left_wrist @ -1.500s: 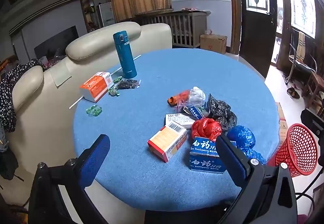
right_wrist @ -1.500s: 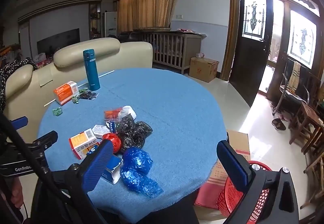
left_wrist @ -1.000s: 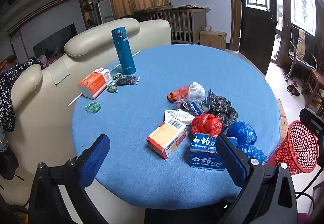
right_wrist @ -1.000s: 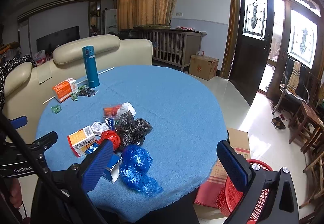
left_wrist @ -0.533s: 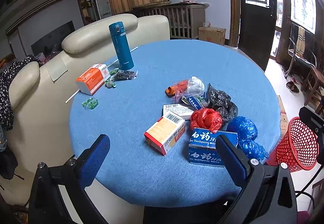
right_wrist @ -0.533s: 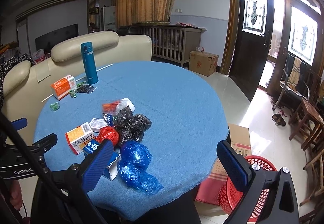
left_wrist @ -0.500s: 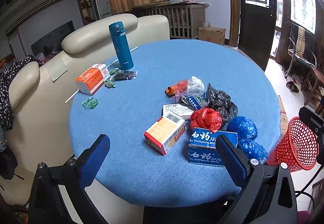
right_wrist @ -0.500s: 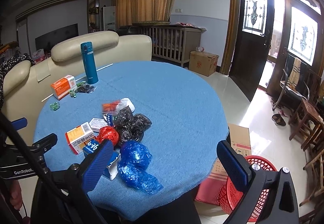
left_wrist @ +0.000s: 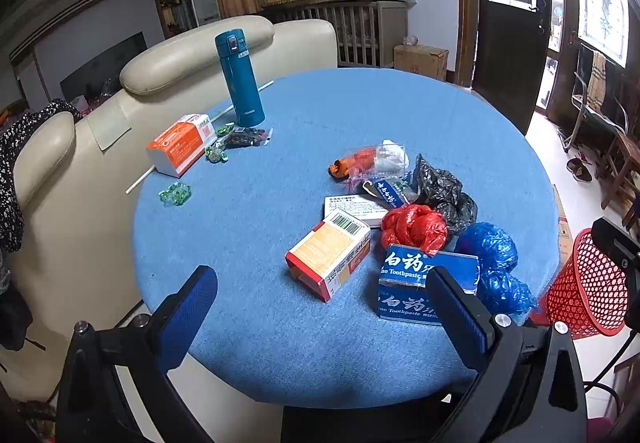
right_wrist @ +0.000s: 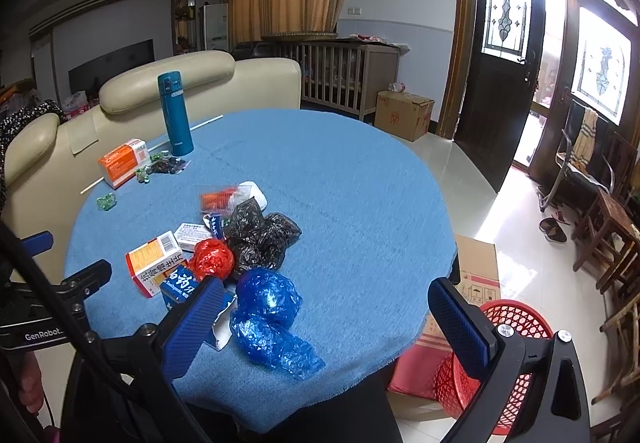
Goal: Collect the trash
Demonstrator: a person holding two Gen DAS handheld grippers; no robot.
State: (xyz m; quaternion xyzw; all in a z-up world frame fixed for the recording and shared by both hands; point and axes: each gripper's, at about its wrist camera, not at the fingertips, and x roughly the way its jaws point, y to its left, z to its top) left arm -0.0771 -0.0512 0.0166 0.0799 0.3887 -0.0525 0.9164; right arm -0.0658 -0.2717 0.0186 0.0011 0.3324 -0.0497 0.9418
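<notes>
Left wrist view takes in a round table (left_wrist: 280,343) under a woven blue cloth, with cream leather sofa backs (left_wrist: 192,55) curving behind it. Beside the table on the tiled floor stands a red plastic mesh basket (left_wrist: 588,295), tapered and round, next to a cardboard box (right_wrist: 476,275).

Trash sits in a loose heap on the near right part of the cloth: two crinkled blue plastic bags (left_wrist: 486,247) balled up at the edge, a blue toothpaste carton (left_wrist: 416,267) just beside them, a crumpled glossy red bag (left_wrist: 414,225) touching the carton's far side, and wrinkled black bags (left_wrist: 444,189) behind that. An orange-and-white rectangular box (left_wrist: 328,251) with a barcode lies to the left of the carton; a flat white box (left_wrist: 352,205) lies behind it. Farther back is a clear wrapper (left_wrist: 368,161) with orange and white contents.

Well apart at the far left stand a smooth teal cylindrical flask (left_wrist: 240,79), upright, an orange box (left_wrist: 180,143), a thin white stick (left_wrist: 180,149) and small green wrappers (left_wrist: 175,194).

Both tools hover at the near rim, touching nothing — the left gripper (left_wrist: 324,307) has its ribbed blue pads spread wide, and the right gripper (right_wrist: 326,317) is spread wide too, above the blue bags.
</notes>
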